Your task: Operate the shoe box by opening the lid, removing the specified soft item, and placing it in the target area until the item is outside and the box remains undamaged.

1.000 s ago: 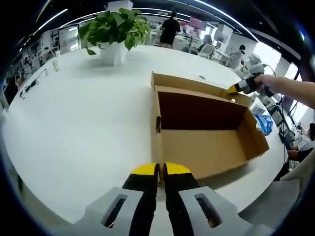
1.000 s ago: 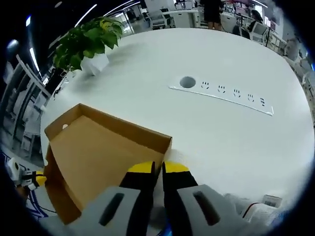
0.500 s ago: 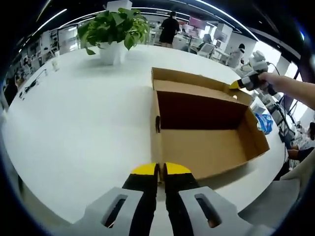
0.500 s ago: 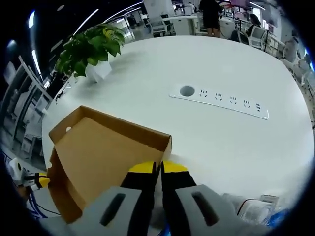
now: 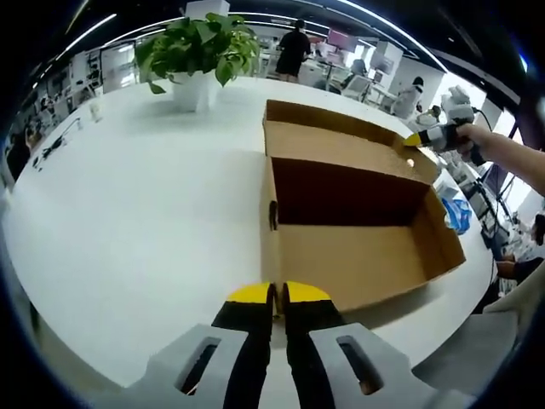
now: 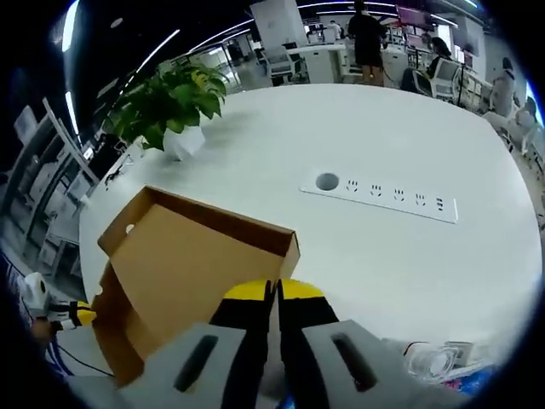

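Note:
An open cardboard shoe box (image 5: 358, 256) lies on the white table (image 5: 128, 196), showing a bare brown floor and a dark far wall. Its lid (image 5: 341, 141) stands tilted up behind it. My right gripper (image 5: 417, 139) is shut on the lid's far right corner, and in the right gripper view the lid (image 6: 179, 264) spreads out ahead of that gripper (image 6: 274, 291). My left gripper (image 5: 277, 294) is shut, its yellow tips at the box's near left corner. Whether they pinch the wall I cannot tell. The left gripper (image 6: 72, 315) also appears beside the box.
A potted plant (image 5: 200, 47) stands at the table's far side. A socket strip with a round hole (image 6: 379, 194) is set into the tabletop. A blue bag (image 5: 456, 213) lies right of the box. A person's arm (image 5: 511, 158) holds my right gripper. People and desks fill the background.
The right gripper has lifted the lid's free edge higher, so the lid stands taller behind the box. The left gripper and the box have stayed put.

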Action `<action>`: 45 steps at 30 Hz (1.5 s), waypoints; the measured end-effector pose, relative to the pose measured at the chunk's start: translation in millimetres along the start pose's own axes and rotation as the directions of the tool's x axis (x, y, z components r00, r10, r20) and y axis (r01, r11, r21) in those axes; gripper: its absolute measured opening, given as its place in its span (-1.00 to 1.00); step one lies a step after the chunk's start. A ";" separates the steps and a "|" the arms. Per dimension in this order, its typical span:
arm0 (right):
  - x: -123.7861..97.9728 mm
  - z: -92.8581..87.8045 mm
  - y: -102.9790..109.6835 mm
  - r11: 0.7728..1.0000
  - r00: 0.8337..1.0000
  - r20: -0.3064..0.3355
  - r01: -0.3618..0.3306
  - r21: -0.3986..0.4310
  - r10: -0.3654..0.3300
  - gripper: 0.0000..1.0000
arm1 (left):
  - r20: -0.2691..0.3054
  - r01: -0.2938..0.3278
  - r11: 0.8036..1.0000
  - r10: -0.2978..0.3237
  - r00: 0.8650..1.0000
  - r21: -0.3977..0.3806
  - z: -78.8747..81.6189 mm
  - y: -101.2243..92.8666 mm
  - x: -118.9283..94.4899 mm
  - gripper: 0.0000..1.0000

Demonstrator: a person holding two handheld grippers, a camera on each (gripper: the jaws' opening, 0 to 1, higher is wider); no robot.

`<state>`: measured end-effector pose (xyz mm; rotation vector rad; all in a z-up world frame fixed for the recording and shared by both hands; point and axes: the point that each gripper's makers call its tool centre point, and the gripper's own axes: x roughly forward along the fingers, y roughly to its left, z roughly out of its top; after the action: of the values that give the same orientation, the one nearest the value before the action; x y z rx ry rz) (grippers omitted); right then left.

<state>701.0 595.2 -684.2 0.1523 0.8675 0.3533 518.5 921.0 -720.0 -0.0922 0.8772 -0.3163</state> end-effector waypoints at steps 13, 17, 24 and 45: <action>-27.6 15.2 12.2 0.999 0.995 0.087 -0.036 -0.028 0.039 -1.00 | 0.002 0.012 1.000 -0.012 1.000 0.000 0.0 -1.3 -0.8 -0.97; -37.2 17.9 16.9 0.998 0.992 0.116 -0.053 -0.043 0.058 -1.00 | 0.004 0.016 1.000 -0.016 1.000 0.005 0.0 -1.5 -1.0 -0.97; -48.9 19.8 23.4 0.996 0.986 0.151 -0.064 -0.061 0.073 -1.00 | 0.013 0.019 1.000 -0.019 1.000 0.004 0.1 -1.4 -1.3 -0.97; -84.1 14.2 41.5 0.992 0.967 0.232 -0.090 -0.094 0.110 -1.00 | 0.030 0.018 1.000 -0.017 0.999 -0.010 0.3 -2.3 -2.0 -0.97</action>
<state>652.0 603.3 -603.4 0.1584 0.6098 0.4550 517.0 919.4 -717.9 -0.1140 0.8486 -0.3259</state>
